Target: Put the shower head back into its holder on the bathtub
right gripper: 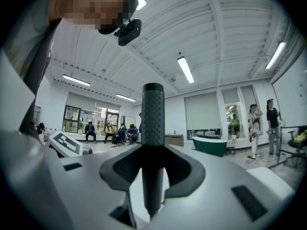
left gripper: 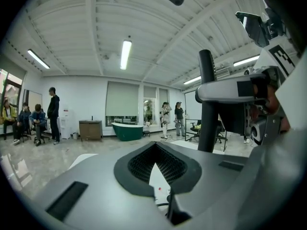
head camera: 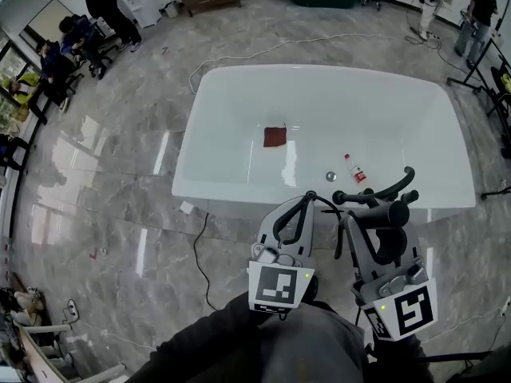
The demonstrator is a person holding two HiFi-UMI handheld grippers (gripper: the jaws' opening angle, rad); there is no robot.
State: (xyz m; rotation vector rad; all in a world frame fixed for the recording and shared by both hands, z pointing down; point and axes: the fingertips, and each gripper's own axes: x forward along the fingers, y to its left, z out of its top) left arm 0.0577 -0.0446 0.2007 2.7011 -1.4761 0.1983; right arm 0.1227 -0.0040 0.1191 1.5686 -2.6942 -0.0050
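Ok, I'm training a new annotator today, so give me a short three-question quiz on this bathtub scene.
1. True or false: the right hand-held gripper is shut on the black textured shower head handle.
2. Nearest the round metal drain in the white bathtub lies: A a dark red cloth square, B a small white bottle with red label, C a sponge?
3. How many loose items lie inside the tub, drain aside?
Key: 1 true; 2 B; 3 two.
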